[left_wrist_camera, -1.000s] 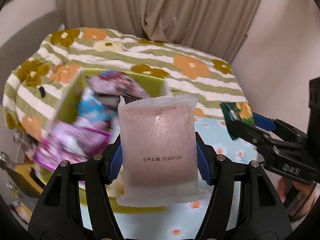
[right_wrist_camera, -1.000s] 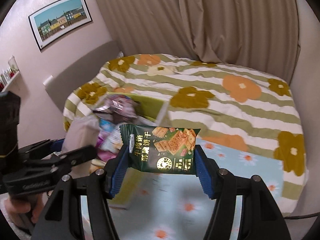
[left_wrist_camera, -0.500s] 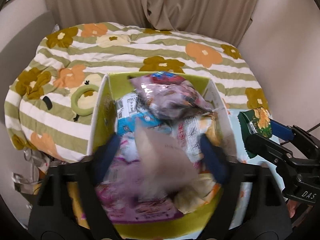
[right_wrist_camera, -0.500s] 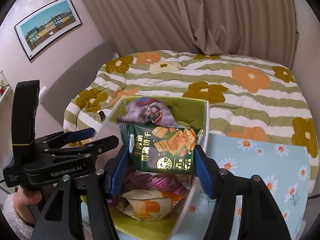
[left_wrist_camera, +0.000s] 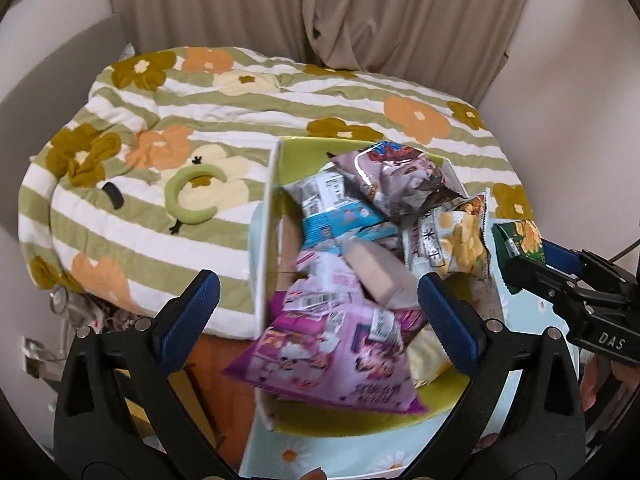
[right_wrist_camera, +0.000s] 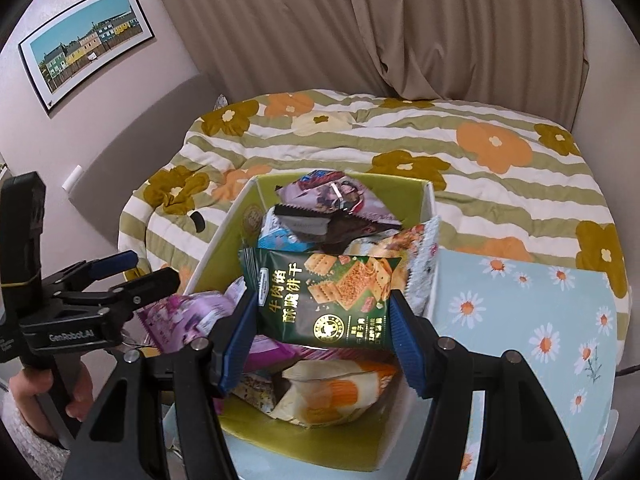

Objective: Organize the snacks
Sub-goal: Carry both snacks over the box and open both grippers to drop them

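Observation:
A box [left_wrist_camera: 262,240] with white walls and a green inside stands on the daisy-print table, filled with several snack packets. My left gripper [left_wrist_camera: 318,300] hangs over its near left part. Its jaws are opening, and its pads touch nothing. A pale pink packet [left_wrist_camera: 376,276] lies blurred on the pile below, beside a purple packet [left_wrist_camera: 332,356]. Over the same box [right_wrist_camera: 430,208], my right gripper [right_wrist_camera: 322,320] is shut on a dark green cracker packet [right_wrist_camera: 324,300]. The left wrist view shows the right gripper [left_wrist_camera: 528,264] at the box's right side.
Behind the box lies a bed with a green-striped floral quilt [left_wrist_camera: 240,92]. A light blue daisy tablecloth [right_wrist_camera: 520,320] covers the table to the right of the box. Beige curtains hang at the back, and a framed picture [right_wrist_camera: 84,44] on the left wall. A person's hand [right_wrist_camera: 24,392] holds the left gripper.
The left gripper has opened and let go of the pale pink packet, which dropped into the box. Both grippers have moved over the box; the right one still grips the green packet.

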Demonstrator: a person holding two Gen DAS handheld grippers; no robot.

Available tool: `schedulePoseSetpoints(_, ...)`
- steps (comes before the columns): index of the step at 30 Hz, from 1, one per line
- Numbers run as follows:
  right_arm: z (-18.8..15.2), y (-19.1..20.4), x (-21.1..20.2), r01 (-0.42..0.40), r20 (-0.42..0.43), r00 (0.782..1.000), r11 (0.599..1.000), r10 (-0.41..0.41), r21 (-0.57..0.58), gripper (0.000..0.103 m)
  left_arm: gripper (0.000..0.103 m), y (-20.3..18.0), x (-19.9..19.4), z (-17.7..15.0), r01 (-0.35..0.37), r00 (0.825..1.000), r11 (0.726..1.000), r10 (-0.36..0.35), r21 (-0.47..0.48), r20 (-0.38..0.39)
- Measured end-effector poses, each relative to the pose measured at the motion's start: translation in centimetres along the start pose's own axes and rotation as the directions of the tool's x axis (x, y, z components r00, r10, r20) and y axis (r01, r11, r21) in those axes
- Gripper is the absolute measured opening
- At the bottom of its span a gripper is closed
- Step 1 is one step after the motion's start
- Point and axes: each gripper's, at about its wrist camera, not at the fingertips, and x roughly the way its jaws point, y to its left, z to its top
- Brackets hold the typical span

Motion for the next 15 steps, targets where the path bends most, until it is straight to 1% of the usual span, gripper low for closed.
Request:
schedulePoseSetpoints(4, 0.5, 1.2, 1.7, 0.003, -0.026, 1.0, 1.0, -0.003, 0.0, 0.06, 0.099, 0.6, -0.2, -0.5, 0.015, 1.0, 1.0, -0.015, -0.008, -0.004)
schedulePoseSetpoints(7, 0.9, 1.6, 3.4, 0.007, -0.049, 0.999, 1.0, -0.007, 0.011, 0.06, 0.099, 1.0, 0.1, -0.8, 0.02, 1.0, 1.0, -0.02, 0.004, -0.008)
schedulePoseSetpoints(9, 1.0, 1.6, 4.4, 0.004, -0.061, 0.998, 1.0, -0.003, 0.022, 0.064, 0.099, 1.1, 0.3, -0.9, 0.013, 1.0, 1.0, -0.013, 0.02, -0.008)
schedulePoseSetpoints(10, 1.1, 1.6, 4.8, 0.005, -0.061, 0.998, 1.0, -0.003, 0.03, 0.074, 0.099, 1.1, 0.4, -1.0, 0.007, 1.0, 1.0, -0.007, 0.025, -0.009)
schedulePoseSetpoints(11, 1.2, 1.5, 5.1, 0.008, -0.066, 0.998, 0.999, -0.005, 0.037, 0.089, 0.099, 1.1, 0.6, -1.1, -0.001, 1.0, 1.0, 0.001, 0.031, -0.01)
schedulePoseSetpoints(12, 1.2, 1.4, 5.1, 0.019, -0.068, 0.998, 0.999, -0.016, 0.047, 0.095, 0.099, 1.0, 0.7, -1.2, -0.01, 1.0, 0.999, 0.01, 0.035, -0.012)
schedulePoseSetpoints(13, 1.0, 1.2, 4.8, 0.032, -0.058, 0.998, 0.998, -0.029, 0.061, 0.099, 0.099, 0.9, 0.8, -1.4, -0.016, 1.0, 0.999, 0.016, 0.038, -0.013)
schedulePoseSetpoints(15, 0.4, 1.0, 3.8, 0.059, -0.053, 0.997, 0.995, -0.055, 0.077, 0.099, 0.099, 0.8, 0.9, -1.7, -0.019, 1.0, 0.999, 0.019, 0.039, -0.014)
